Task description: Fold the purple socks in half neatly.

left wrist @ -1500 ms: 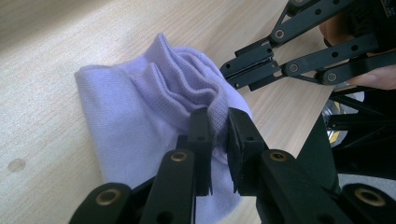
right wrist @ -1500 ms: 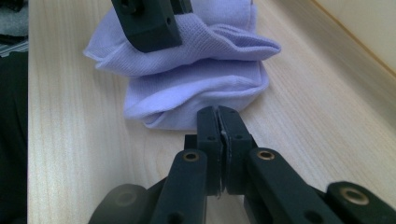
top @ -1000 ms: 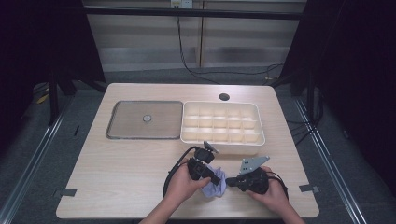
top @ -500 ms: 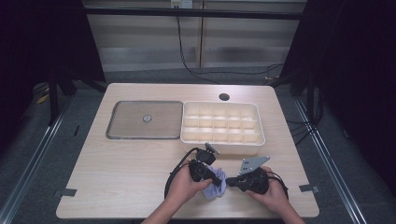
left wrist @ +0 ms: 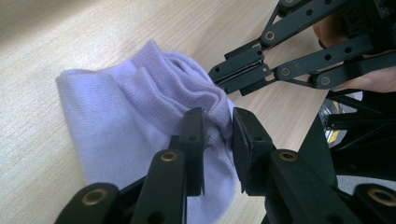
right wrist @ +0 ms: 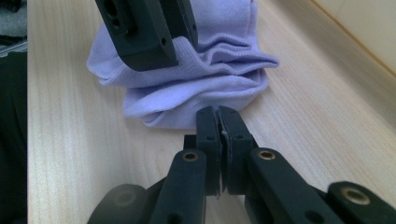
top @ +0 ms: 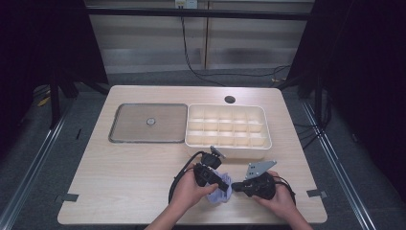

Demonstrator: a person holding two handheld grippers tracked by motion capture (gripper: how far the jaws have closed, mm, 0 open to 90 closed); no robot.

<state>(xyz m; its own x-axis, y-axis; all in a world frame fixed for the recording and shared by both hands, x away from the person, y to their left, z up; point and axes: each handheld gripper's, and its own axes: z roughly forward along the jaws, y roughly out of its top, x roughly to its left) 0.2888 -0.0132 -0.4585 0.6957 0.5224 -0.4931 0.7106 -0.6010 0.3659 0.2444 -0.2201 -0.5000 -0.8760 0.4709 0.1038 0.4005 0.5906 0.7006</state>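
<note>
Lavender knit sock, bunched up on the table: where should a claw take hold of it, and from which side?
Probably the stacked ribbed folds of the lavender knit sock, the cuff end that rises highest off the pale wooden table. Come in level from the side where those fold edges face outward, as in the right gripper view; the flat toe end lies too low to pinch.

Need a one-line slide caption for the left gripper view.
Left gripper, jaws just opening, straddles a fold of the lilac sock; the shut right gripper meets its far edge.

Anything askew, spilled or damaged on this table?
Nothing spilled or broken. The lavender sock lies bunched in folds near the front edge, between the left tool and right tool. The divided tray sits square beside the flat lid.
</note>
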